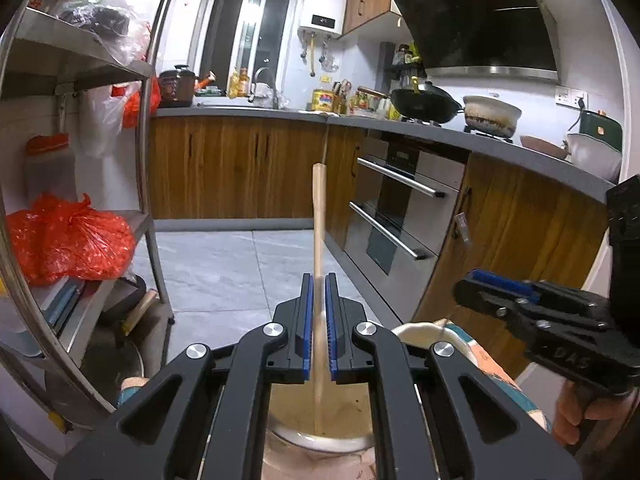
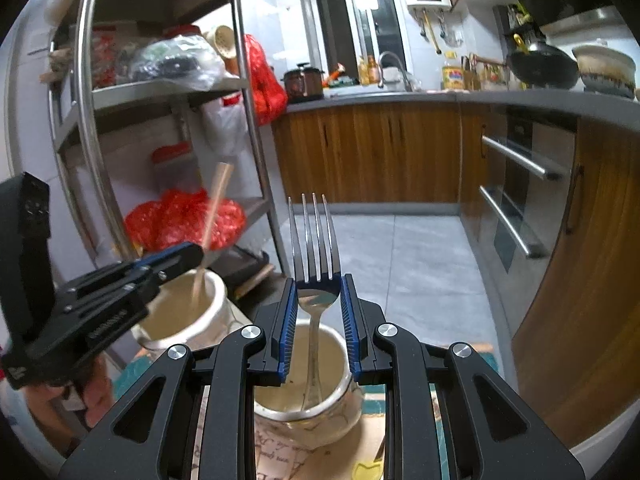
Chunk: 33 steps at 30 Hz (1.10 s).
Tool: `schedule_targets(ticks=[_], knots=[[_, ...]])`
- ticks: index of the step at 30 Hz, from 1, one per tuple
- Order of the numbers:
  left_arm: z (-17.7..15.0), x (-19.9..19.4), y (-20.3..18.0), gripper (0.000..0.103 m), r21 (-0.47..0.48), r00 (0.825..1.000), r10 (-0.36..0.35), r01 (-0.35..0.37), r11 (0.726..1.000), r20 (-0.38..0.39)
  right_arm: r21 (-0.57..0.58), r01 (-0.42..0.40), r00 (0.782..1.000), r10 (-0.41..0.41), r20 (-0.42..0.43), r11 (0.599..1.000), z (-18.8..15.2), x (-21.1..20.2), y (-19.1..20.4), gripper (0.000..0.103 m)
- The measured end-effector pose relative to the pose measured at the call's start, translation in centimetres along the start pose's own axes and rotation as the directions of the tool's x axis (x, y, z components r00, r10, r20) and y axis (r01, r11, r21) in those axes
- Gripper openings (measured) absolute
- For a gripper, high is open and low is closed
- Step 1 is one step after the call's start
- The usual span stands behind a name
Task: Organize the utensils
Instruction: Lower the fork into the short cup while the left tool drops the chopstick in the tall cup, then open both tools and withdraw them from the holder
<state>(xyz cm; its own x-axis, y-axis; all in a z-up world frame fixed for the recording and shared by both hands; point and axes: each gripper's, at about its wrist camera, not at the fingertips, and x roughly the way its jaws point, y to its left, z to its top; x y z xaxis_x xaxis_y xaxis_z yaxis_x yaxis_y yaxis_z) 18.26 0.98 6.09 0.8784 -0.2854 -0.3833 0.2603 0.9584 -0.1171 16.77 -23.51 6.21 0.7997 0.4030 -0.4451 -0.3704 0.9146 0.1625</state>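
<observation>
My left gripper (image 1: 319, 312) is shut on a wooden chopstick (image 1: 319, 216). The stick stands nearly upright, its lower end down inside a cream ceramic jar (image 1: 320, 436) right below the jaws. My right gripper (image 2: 318, 312) is shut on a steel fork (image 2: 314, 240), tines up. The fork's handle reaches down into a second cream jar (image 2: 308, 408). In the right wrist view the left gripper (image 2: 188, 254) shows at the left over its own jar (image 2: 218, 312), with the chopstick (image 2: 214, 204) sticking up. The right gripper (image 1: 476, 284) appears at the right of the left wrist view.
A steel shelf rack (image 2: 256, 140) with red plastic bags (image 1: 68, 236) stands at the left. Wooden cabinets and a built-in oven (image 1: 400, 208) run along the right, under a counter with a wok (image 1: 426, 102) and pots. Grey floor tiles (image 1: 240, 264) lie ahead. A hand (image 1: 576, 412) holds the right gripper.
</observation>
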Motion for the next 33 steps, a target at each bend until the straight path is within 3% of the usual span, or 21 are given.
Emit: schedule_targets(ticks=[4, 6, 8, 15, 17, 21, 24, 26, 27, 33], knots=[[0.0, -0.1, 0.2, 0.009, 0.008, 1.000, 0.007, -0.007, 1.000, -0.017, 0.015, 0.012, 1.000, -0.011, -0.017, 1.000, -0.3, 0.6, -0.4, 0.023], [0.1, -0.3, 0.3, 0.021, 0.003, 1.000, 0.012, -0.012, 1.000, -0.017, 0.022, 0.017, 1.000, -0.017, -0.018, 1.000, -0.3, 0.7, -0.5, 0.023], [0.2, -0.8, 0.4, 0.047, -0.011, 1.000, 0.013, -0.013, 1.000, -0.003, 0.021, 0.029, 0.999, -0.029, -0.021, 0.999, -0.3, 0.8, -0.6, 0.023], [0.7, -1.9, 0.6, 0.059, -0.014, 1.000, 0.030, -0.029, 0.999, 0.010, 0.041, 0.058, 0.998, -0.056, -0.043, 0.997, -0.4, 1.4, -1.2, 0.025], [0.7, -2.2, 0.5, 0.062, -0.012, 0.999, 0.031, -0.031, 0.999, 0.013, 0.057, 0.055, 0.998, -0.052, -0.045, 0.997, -0.5, 1.2, -1.5, 0.037], [0.6, -3.2, 0.5, 0.074, -0.014, 0.999, 0.031, -0.030, 0.999, 0.022, 0.071, 0.055, 0.998, -0.053, -0.023, 0.996, -0.7, 0.0, -1.7, 0.050], [0.5, -4.1, 0.4, 0.083, -0.011, 0.999, 0.033, -0.033, 0.999, 0.032, 0.079, 0.060, 0.998, -0.059, -0.006, 0.995, -0.8, -1.0, -1.9, 0.070], [0.5, -4.7, 0.3, 0.096, -0.007, 0.999, 0.036, -0.036, 0.999, 0.035, 0.091, 0.067, 0.998, -0.068, 0.012, 0.994, -0.8, -1.9, -2.2, 0.090], [0.4, -5.1, 0.2, 0.098, -0.003, 0.999, 0.035, -0.035, 0.999, 0.038, 0.098, 0.069, 0.997, -0.072, 0.021, 0.993, -0.8, -2.5, -2.4, 0.094], [-0.3, -7.2, 0.0, 0.098, 0.014, 0.999, 0.032, -0.032, 0.999, 0.029, 0.145, 0.108, 0.988, -0.123, 0.095, 0.983, -1.2, -6.3, -3.9, 0.098]])
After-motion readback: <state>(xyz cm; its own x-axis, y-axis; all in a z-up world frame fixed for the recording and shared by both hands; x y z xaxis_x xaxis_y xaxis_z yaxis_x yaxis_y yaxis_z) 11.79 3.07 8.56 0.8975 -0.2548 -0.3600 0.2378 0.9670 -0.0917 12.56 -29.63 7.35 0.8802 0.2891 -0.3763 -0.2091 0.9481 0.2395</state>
